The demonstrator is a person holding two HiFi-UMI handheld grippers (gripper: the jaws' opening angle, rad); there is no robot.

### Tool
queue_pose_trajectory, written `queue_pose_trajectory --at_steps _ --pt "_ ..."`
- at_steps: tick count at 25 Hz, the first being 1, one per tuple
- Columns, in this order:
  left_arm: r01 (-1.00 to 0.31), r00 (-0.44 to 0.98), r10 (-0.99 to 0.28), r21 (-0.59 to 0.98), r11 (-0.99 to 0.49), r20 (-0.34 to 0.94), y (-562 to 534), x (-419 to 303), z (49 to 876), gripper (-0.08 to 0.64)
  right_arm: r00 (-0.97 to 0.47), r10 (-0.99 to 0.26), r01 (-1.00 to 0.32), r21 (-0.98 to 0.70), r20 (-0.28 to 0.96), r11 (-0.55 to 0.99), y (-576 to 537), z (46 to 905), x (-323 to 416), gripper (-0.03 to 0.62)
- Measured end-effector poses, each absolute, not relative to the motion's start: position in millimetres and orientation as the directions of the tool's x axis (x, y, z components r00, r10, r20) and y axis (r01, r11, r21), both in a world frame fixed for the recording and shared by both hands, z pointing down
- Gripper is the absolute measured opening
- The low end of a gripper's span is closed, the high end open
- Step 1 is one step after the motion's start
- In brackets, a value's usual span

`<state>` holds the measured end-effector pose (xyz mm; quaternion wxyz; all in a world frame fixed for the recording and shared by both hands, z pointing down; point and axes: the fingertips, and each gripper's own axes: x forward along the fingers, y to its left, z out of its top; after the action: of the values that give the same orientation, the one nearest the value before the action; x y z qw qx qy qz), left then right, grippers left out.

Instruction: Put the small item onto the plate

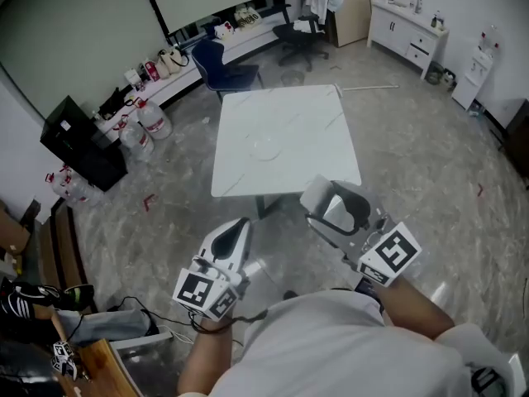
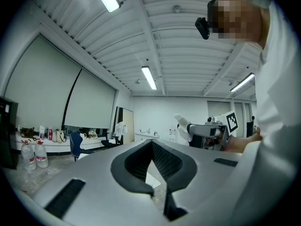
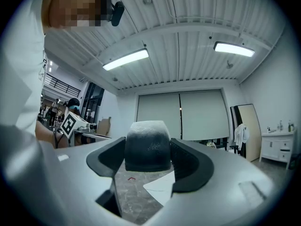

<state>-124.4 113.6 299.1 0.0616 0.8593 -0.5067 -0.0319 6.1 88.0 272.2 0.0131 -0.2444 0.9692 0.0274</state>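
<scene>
Dark-grey domed item (image 3: 146, 147) clamped between jaws; clear plate (image 1: 266, 147) flat on white table (image 1: 322, 122).

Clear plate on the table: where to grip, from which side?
Pinch the plate at its near rim, coming low over the near edge of the table. It lies flat and shallow, so likely only the rim gives purchase.

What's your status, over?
Left gripper shut, empty. Right gripper shut on small dark grey rounded item. Clear glass plate on white square table, ahead of both grippers. Nothing seen in the way.
</scene>
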Motion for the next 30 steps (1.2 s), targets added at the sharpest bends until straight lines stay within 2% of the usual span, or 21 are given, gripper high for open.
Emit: queue_pose_trajectory --at_steps 12,30 --pt "-0.877 0.461 -0.887 0.162 -0.452 0.021 21.9 -152.7 311.2 0.008 -0.892 -0.452 -0.453 0.029 -0.024 0.891 -16.4 283.1 -25.1 0.290" --pt "-0.946 0.291 -0.957 0.148 -0.289 -0.010 -194.1 -130.8 320.9 0.008 -0.970 -0.242 -0.243 0.044 -0.026 0.969 -239.9 283.8 -17.3 0.289"
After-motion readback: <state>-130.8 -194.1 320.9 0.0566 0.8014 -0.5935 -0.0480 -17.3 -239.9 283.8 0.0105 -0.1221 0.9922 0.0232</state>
